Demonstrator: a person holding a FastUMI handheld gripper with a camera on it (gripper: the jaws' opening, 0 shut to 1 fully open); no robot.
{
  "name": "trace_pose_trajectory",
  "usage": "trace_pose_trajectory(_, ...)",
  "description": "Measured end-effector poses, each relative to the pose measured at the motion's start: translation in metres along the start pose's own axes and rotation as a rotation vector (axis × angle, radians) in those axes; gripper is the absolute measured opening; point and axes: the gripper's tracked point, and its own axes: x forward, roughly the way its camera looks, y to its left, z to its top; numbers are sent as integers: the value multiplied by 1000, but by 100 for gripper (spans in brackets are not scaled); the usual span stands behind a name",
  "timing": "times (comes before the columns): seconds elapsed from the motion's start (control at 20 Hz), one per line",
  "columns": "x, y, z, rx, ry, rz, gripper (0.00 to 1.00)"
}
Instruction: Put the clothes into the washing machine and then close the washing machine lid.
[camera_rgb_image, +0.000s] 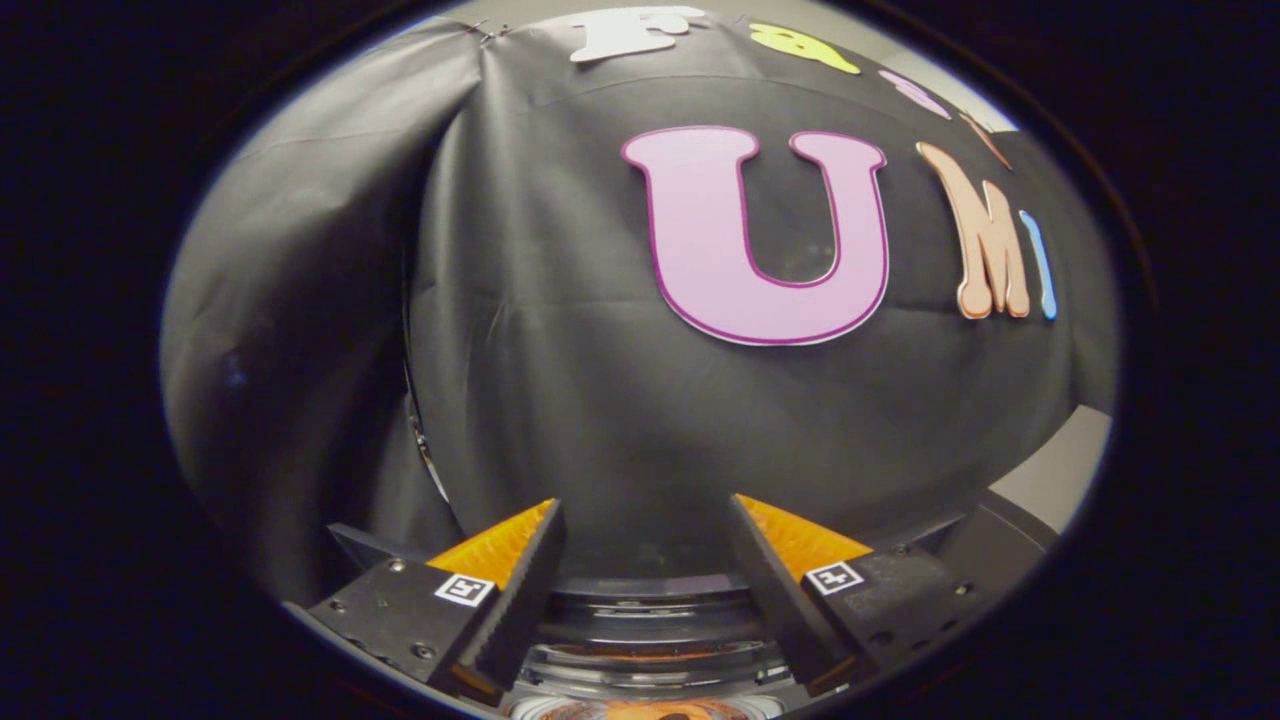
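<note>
hovering released, the tongs (645, 520) straddle the washing machine lid's (650, 625) clear rim.

A black cloth wall (560, 360), creased with soft grey sheen along its folds, spreads beyond the gripper (645, 520), whose fingers stand apart with nothing between them. Each finger base carries a small white square tag (465, 589) printed with a black pattern. Below the fingers, the washing machine lid (650, 640) is clear and glassy, with a dark rim and orange glints
</note>
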Motion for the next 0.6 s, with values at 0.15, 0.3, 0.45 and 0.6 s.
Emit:
trace_pose_trajectory(0.15, -1, -4, -1, -1, 12, -11, 98)
trace_pose_trajectory(0.3, -3, -9, 4, -2, -6, -28, 98)
trace_pose_trajectory(0.45, -4, -14, 11, -1, -19, -35, 98)
trace_pose_trajectory(0.6, -5, -16, 13, -5, -37, -38, 98)
